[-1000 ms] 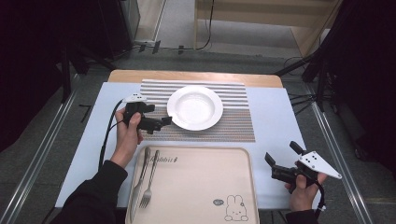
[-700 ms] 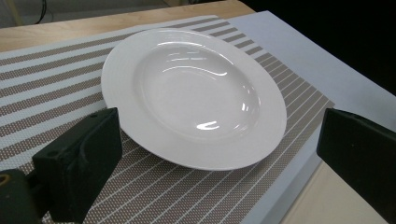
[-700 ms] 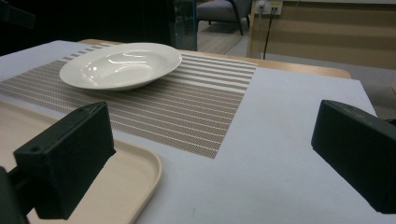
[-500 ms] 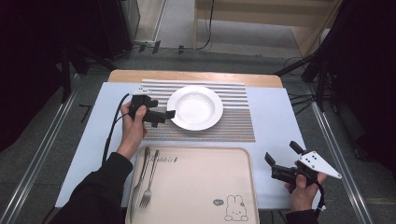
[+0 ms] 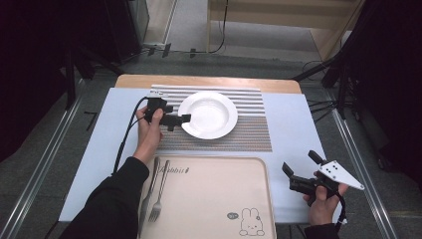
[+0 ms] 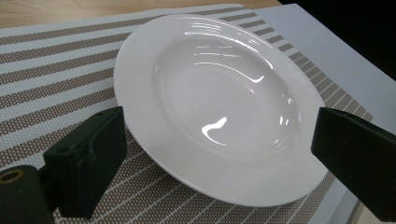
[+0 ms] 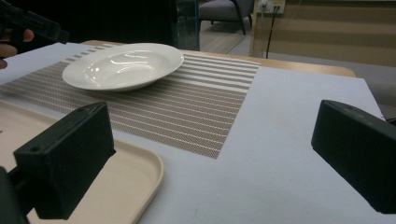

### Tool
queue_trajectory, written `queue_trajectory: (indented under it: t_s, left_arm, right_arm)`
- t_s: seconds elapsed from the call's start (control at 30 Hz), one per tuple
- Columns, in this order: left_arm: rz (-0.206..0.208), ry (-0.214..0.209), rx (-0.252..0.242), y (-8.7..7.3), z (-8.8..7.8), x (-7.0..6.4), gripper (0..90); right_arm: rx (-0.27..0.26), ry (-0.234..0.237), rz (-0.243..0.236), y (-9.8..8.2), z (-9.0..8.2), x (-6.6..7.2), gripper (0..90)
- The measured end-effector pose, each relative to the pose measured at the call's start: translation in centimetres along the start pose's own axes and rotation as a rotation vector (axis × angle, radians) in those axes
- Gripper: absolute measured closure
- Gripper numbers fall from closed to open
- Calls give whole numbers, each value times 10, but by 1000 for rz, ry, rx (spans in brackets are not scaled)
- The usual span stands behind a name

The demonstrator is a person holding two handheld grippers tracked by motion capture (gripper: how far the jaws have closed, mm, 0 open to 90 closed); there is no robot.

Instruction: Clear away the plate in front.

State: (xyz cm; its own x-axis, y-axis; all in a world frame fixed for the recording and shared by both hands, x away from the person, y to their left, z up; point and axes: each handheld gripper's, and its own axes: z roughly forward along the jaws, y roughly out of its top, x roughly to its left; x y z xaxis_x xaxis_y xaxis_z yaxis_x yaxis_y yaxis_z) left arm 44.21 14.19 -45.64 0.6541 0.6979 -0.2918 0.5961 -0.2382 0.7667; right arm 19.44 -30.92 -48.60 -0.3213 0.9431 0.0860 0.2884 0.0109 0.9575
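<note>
Left gripper [image 5: 180, 119]: advanced from just beside the plate [image 5: 208, 114] to its near-left rim over the last second; jaws spread wide, one at each side of the rim in the left gripper view, nothing yet between them. Contact with the rim not determinable. Judged as the approach step of a plate pick-up, grasp not yet made; next move likely a lowering and closing on the rim.

Right gripper [image 5: 298, 174]: unchanged in place, held low at the right front of the table [image 5: 288, 114], beside the tray [image 5: 214, 199]; jaws wide apart, empty.

Plate [image 6: 210, 107]: white, round, deep-welled with broad sloping rim, glossy with bright reflections, empty and clean. Unmoved. Seated flat on the striped mat [image 5: 249, 134], toward its left half, at the far middle of the table. Seen from the side in the right gripper view [image 7: 123, 65] as shallow, rim raised off the mat.

Mat: brown and white stripes, lying on the pale blue table cover.

Tray: beige, rounded corners, rabbit print at the near right corner, nearest the person, just touching or just short of the mat's near edge. Bare save for cutlery.

Fork [image 5: 159, 196]: lying lengthwise at the tray's left edge, a second utensil [image 5: 148, 191] beside it, kind not clear.
</note>
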Motion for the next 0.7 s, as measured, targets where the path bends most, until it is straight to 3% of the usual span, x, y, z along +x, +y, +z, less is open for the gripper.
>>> queue_trajectory:
  t_s: [0.5,0.7]
  left_arm:
    - [-65,28,49,-6,31,13,28]
    - [-83,17,61,-8,38,15,31]
  right_arm:
    - [2,5,13,0,0,-1,0]
    - [2,7,10,-1,0,-2,0]
